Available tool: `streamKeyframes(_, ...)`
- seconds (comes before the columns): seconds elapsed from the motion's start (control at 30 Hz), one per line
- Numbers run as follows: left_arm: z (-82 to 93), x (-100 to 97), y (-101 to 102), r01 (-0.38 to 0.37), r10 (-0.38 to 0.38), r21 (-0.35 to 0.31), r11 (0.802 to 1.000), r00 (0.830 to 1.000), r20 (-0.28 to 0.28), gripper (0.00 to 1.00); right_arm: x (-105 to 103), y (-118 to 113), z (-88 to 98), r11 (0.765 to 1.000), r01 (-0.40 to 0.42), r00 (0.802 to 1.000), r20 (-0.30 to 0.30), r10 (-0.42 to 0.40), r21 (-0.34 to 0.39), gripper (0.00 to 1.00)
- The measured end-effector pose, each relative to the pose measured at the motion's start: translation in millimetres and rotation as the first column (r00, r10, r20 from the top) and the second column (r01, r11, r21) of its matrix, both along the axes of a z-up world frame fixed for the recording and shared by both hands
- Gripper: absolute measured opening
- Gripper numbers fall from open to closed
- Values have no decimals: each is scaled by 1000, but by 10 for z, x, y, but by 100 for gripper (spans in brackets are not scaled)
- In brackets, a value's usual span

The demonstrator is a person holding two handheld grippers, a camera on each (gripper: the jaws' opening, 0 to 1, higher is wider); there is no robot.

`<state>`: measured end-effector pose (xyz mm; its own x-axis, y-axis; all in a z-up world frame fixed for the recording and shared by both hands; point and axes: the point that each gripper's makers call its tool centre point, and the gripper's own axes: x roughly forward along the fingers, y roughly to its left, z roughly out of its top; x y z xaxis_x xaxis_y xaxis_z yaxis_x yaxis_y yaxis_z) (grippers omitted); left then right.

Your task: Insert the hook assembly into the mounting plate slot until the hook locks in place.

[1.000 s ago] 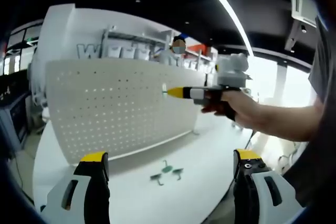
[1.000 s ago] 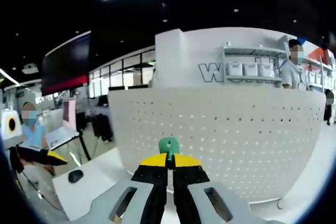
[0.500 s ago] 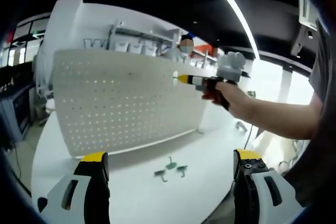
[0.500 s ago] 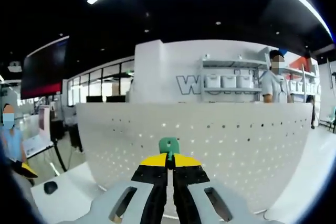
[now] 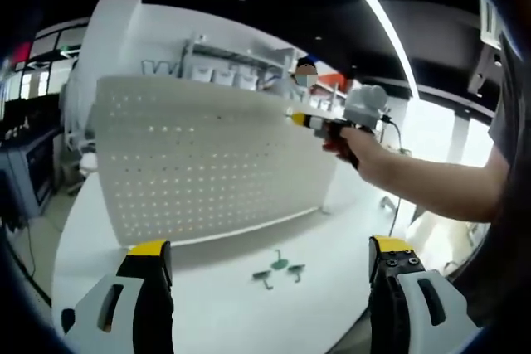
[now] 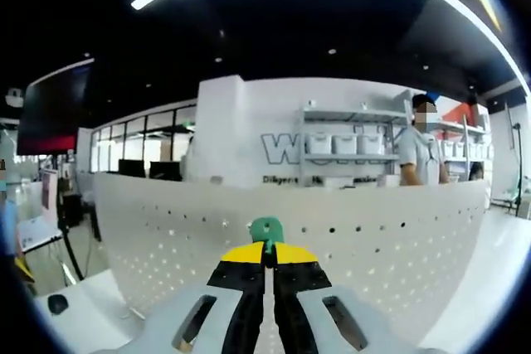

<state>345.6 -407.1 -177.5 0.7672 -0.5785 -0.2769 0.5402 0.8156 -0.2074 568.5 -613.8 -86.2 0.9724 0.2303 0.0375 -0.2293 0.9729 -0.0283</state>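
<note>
Two risks apply at this stage of the insertion. The right gripper (image 6: 267,261), with its jaws clamped on the green hook (image 6: 267,230), presents the hook near the top edge of the upright white pegboard (image 5: 203,163). The first risk is a miss: the hook sits so close to that upper edge that a slight upward drift would carry it over the rim instead of into a hole. The second risk is tilt: a hook entering at an angle may jam between adjacent holes and fail to lock. In the left gripper view, the right gripper (image 5: 300,119) and the person's hand (image 5: 355,142) work at the far right upper corner of the board. The left gripper (image 5: 270,275) is held back at the near side with jaws apart and nothing between them. Spare green hooks (image 5: 279,270) lie on the white desk (image 5: 207,296) near the foot of the board. Open desk surface remains to the right of the board for withdrawal.
</note>
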Motion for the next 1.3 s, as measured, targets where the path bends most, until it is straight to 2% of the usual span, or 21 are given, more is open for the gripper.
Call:
streamKeyframes(0.3, -11, 20, 45, -13, 14, 5, 1000, 1000, -6, 100, 116, -43, 28, 999, 35, 999, 18, -35, 24, 0)
streamKeyframes(0.5, -11, 35, 71, -21, 21, 4, 1000, 1000, -6, 100, 143, -33, 5, 999, 44, 999, 13, -45, 23, 0)
streamKeyframes(0.67, -26, 50, 100, -33, 33, 4, 999, 999, -11, 100, 182, -28, -42, 997, 41, 999, -5, -41, 63, 0)
streamKeyframes(1.3, -58, 57, 147, -49, 49, -4, 999, 999, -19, 100, 239, -27, -162, 993, 106, 994, -30, -104, 57, 0)
